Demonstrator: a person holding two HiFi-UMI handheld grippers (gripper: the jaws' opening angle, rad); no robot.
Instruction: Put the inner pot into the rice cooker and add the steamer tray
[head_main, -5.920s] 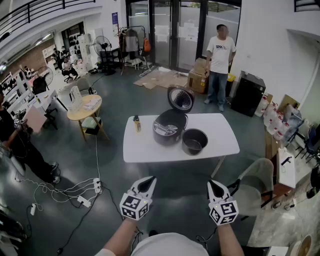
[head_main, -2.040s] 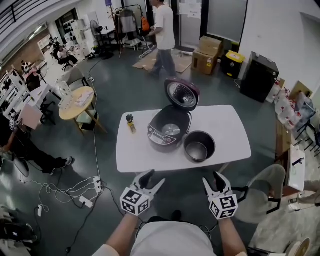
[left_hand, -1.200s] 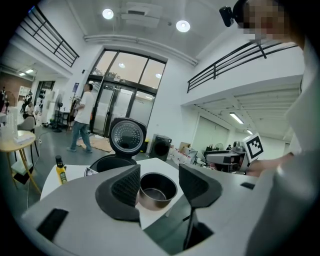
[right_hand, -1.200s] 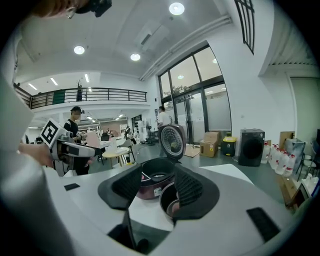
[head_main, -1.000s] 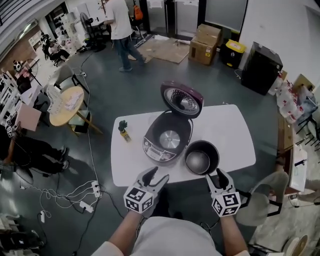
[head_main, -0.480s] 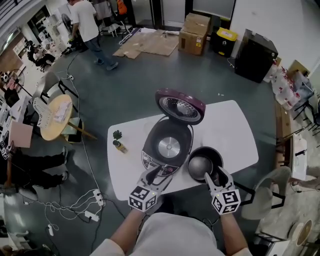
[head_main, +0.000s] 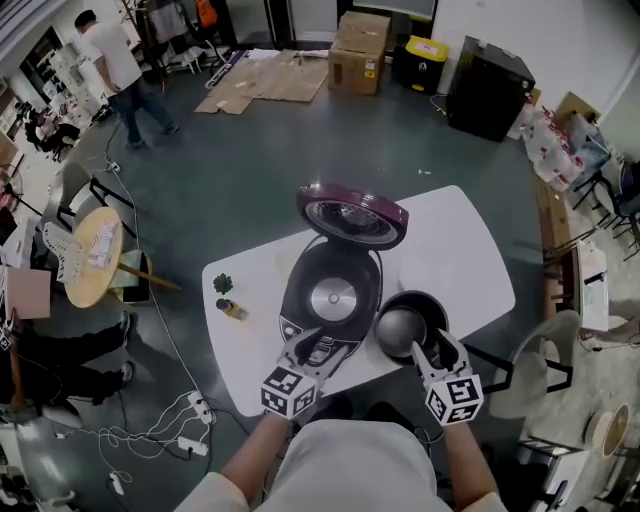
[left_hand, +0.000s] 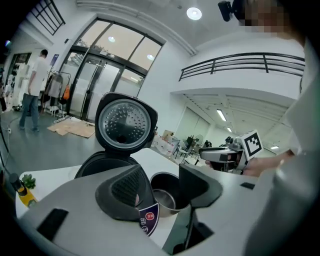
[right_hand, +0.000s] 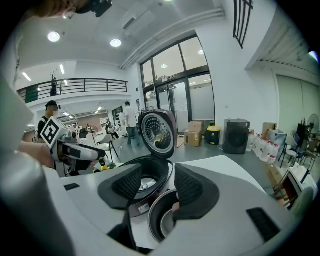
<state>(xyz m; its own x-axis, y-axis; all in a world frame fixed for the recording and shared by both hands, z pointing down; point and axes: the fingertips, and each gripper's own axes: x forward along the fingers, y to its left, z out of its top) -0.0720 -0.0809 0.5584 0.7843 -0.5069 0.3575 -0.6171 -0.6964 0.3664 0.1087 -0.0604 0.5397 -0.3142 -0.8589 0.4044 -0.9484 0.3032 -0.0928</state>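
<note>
Nothing is placed yet: the dark round metal inner pot (head_main: 405, 325) stands at the white table's (head_main: 455, 250) front edge, beside the open purple-lidded rice cooker (head_main: 333, 290). Our left gripper (head_main: 315, 347) and right gripper (head_main: 435, 345) hover there, jaws apart, empty. We see no steamer tray.

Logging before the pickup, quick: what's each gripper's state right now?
Left gripper: open, holding nothing.
Right gripper: open, holding nothing.
</note>
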